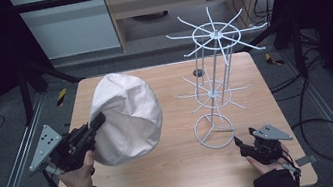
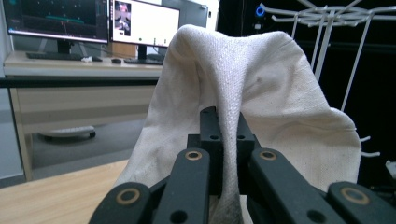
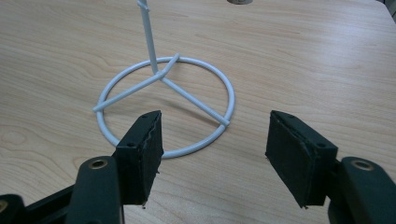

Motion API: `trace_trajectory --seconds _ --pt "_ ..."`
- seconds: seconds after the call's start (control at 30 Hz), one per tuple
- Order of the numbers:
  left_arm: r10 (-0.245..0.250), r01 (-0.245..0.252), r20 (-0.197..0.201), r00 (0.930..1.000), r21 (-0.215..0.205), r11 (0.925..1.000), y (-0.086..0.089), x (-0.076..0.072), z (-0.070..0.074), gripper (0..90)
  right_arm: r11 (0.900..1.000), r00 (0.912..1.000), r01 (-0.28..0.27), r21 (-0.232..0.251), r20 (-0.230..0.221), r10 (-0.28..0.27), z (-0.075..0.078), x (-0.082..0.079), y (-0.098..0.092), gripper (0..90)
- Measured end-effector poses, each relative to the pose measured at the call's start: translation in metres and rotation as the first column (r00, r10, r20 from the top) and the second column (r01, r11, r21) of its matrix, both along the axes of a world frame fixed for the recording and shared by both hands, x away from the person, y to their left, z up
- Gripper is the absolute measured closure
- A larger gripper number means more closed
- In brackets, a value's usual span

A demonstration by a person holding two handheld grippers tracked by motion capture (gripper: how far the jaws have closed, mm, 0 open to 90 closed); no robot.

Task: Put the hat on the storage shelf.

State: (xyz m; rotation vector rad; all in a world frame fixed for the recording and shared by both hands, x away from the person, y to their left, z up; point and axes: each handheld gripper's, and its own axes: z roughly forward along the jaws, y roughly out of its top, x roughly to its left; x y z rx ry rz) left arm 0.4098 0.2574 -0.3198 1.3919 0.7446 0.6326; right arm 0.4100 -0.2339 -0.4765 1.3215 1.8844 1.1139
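Note:
A cream cloth hat [image 1: 125, 115] is lifted above the left half of the wooden table [image 1: 183, 177]. My left gripper [image 1: 98, 120] is shut on its edge; in the left gripper view the fabric [image 2: 261, 88] drapes up and over the pinched jaws, my left gripper [image 2: 227, 122] gripping a fold. A white wire rack [image 1: 215, 80] with two tiers of spokes stands right of centre. My right gripper [image 1: 238, 141] rests low by the rack's ring base [image 3: 163, 102], open, with nothing between its fingers [image 3: 144, 149]; in its own view my right gripper [image 3: 215, 154] faces the ring.
A small round hole [image 1: 197, 73] sits in the table behind the rack. Desk monitors [image 2: 93, 21] stand far off beyond the table. Cables [image 1: 326, 124] lie on the floor at the right. Bare wood stretches along the front edge between the hands.

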Motion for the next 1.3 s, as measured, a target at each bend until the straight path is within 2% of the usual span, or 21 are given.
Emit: trace_trajectory --seconds 0.2,0.43,0.67,0.9,0.97,1.0,1.23,1.3 --pt "-0.008 0.01 0.047 0.9989 -0.05 0.9987 -0.004 -0.001 0.011 87.8 1.0 1.0 0.002 -0.004 0.0 -0.002 0.0 0.0 0.0 36.1" --pt "-0.015 0.028 0.105 0.9944 -0.126 0.9916 -0.009 0.001 0.028 87.8 1.0 1.0 -0.001 -0.003 -0.005 0.001 0.0 0.0 0.001 35.7" --pt "-0.036 0.069 0.156 0.9871 -0.209 0.9756 -0.017 0.0 0.042 87.8 1.0 1.0 -0.003 -0.013 -0.001 0.003 -0.001 0.0 0.002 35.3" --pt "-0.056 0.103 0.191 0.98 -0.242 0.9647 -0.028 0.001 0.054 87.8 1.0 1.0 -0.004 -0.013 -0.001 0.004 -0.001 0.0 0.002 35.2" --pt "-0.065 0.118 0.204 0.9768 -0.26 0.9583 -0.032 0.001 0.059 87.8 1.0 1.0 -0.007 -0.016 -0.001 0.007 -0.001 0.0 0.002 35.1" --pt "-0.065 0.118 0.204 0.9768 -0.26 0.9583 -0.032 0.001 0.059 87.8 1.0 1.0 -0.006 -0.015 -0.001 0.006 -0.001 0.001 0.002 35.0" --pt "-0.075 0.151 0.25 0.9653 -0.299 0.9422 -0.042 -0.003 0.072 87.8 1.0 1.0 -0.005 -0.009 -0.003 0.005 -0.001 0.0 0.002 34.7" --pt "-0.077 0.155 0.256 0.9637 -0.3 0.9412 -0.043 -0.004 0.074 87.8 1.0 1.0 -0.007 -0.014 -0.001 0.007 -0.001 0.0 0.002 34.7"
